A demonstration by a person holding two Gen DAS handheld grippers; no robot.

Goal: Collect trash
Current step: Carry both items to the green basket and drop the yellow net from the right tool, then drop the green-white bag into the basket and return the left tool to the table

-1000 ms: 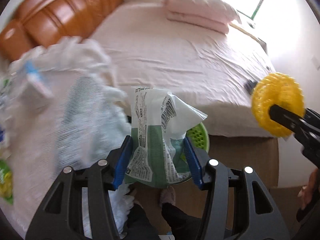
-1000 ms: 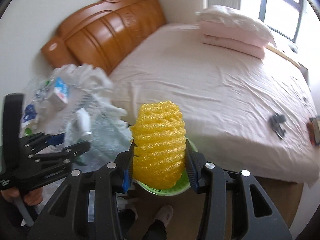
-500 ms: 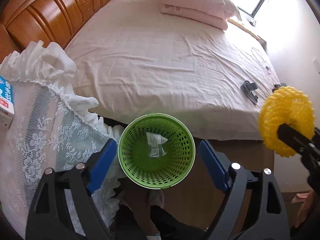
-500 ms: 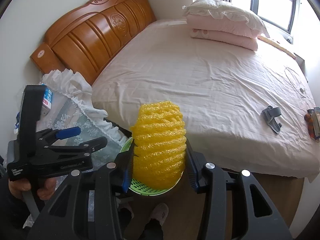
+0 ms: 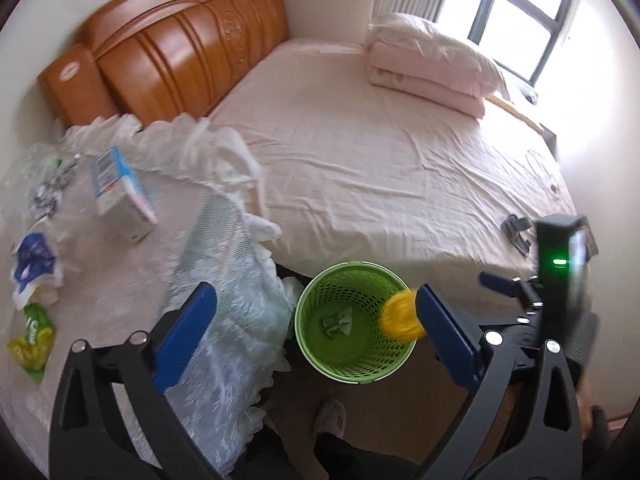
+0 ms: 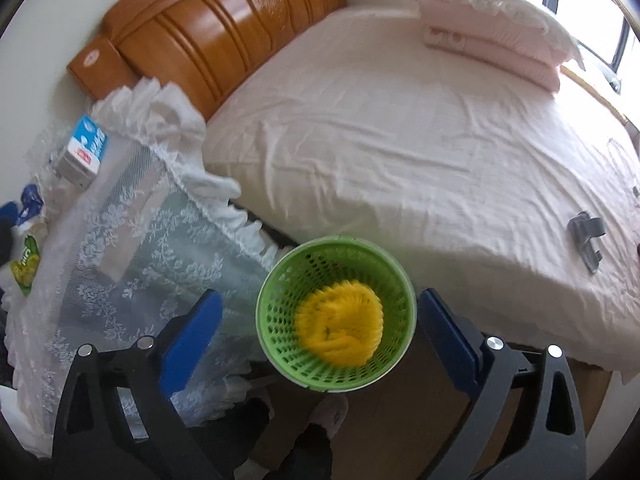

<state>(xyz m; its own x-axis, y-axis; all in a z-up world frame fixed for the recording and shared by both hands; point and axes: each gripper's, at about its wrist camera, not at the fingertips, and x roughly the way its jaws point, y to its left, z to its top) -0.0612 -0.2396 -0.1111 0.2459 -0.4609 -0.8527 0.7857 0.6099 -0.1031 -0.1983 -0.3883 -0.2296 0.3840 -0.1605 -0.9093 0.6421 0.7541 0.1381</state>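
Note:
A green mesh basket point(image 5: 320, 344) point(image 6: 272, 332) stands on the floor between the bed and a lace-covered side table. A yellow foam net point(image 6: 339, 327) point(image 5: 400, 317), blurred, is inside the basket. A green-and-white wrapper point(image 5: 338, 321) lies at the basket's bottom. My left gripper point(image 5: 316, 334) is open and empty above the basket. My right gripper point(image 6: 320, 334) is open and empty right over the basket; its body shows at the right of the left wrist view point(image 5: 556, 280). On the side table lie a white-and-blue carton point(image 5: 120, 196) point(image 6: 82, 154), a blue-and-white wrapper point(image 5: 32, 260) and a green-yellow packet point(image 5: 32, 340) point(image 6: 26, 264).
The pink bed point(image 5: 380, 160) point(image 6: 400, 140) with its wooden headboard point(image 5: 172, 52) fills the far side. Folded pillows point(image 5: 432, 64) lie at its far end. A grey clip point(image 6: 586, 236) point(image 5: 516, 232) lies near the bed's right edge. Crumpled clear plastic point(image 5: 44, 180) sits at the table's left.
The left gripper opened and dropped the green-and-white wrapper into the basket, then swung left. The right gripper opened and let the yellow foam net fall into the basket.

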